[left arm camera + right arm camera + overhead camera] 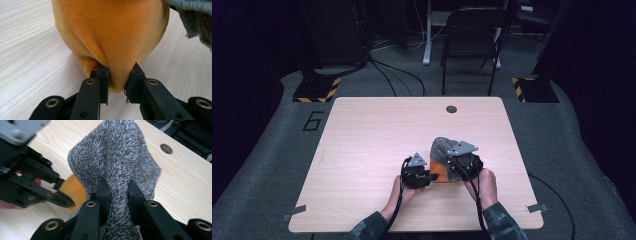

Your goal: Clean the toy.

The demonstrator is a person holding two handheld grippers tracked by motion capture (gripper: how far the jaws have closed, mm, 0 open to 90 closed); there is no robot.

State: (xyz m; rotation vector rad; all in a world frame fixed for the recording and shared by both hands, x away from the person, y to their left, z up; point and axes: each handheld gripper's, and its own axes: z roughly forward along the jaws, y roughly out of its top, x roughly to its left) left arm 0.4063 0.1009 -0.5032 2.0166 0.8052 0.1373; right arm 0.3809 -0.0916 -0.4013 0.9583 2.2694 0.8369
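Note:
A soft cloth item lies near the table's front middle, grey knit outside point(441, 148) and orange plush inside point(439, 171). My left gripper point(428, 177) is shut on a fold of the orange plush point(110, 37), its pads point(103, 77) pinching the fabric close to the tabletop. My right gripper point(452, 167) is shut on the grey knit layer point(117, 162), which rises lifted between its pads point(133, 192). In the right gripper view, the left gripper point(61, 191) sits at the left, with the orange plush point(72, 188) showing beneath the grey layer.
The light wooden table point(372, 130) has a round cable hole point(451, 109) near its far edge. A black folding chair point(472, 45) stands beyond the table, with cables on the floor and hazard-striped bases at both far corners.

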